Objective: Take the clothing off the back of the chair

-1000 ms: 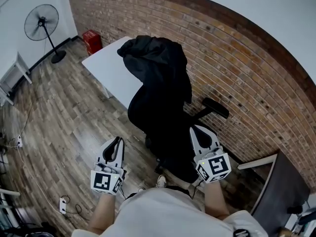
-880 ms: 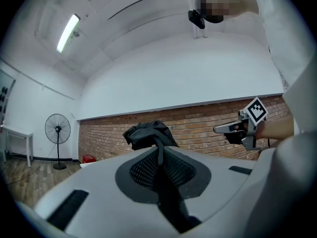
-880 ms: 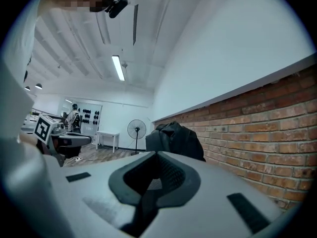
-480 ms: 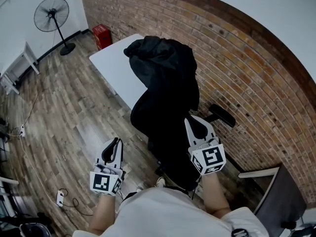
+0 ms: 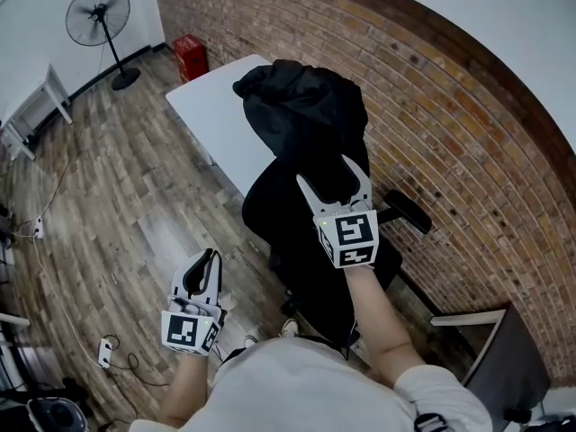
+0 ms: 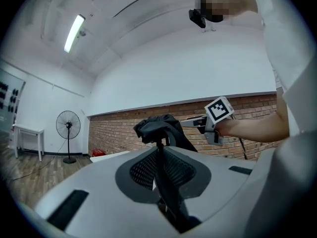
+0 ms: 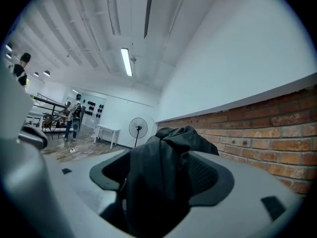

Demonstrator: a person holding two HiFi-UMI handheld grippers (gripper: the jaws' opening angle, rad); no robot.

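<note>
right tongs [image 5: 326,171]: have just been opening, now spread, clothing [image 5: 301,106] on chair back [image 5: 297,228] between them unpinched, readying a grip | left tongs [image 5: 209,257]: pressed together, empty, idle

The jaws of the right gripper [image 7: 159,180] have just been opening and stand apart, with the black clothing [image 7: 171,143] between them, not clamped. A brick wall [image 7: 270,118] runs on the right, and a fan [image 7: 138,128] stands far behind.

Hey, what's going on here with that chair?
A person is going for the black garment draped over the back of the office chair. The right tool is at the fabric, its jaws just opened with the garment between them, not yet gripped. The left tool hangs low beside the chair, shut and empty.
</note>
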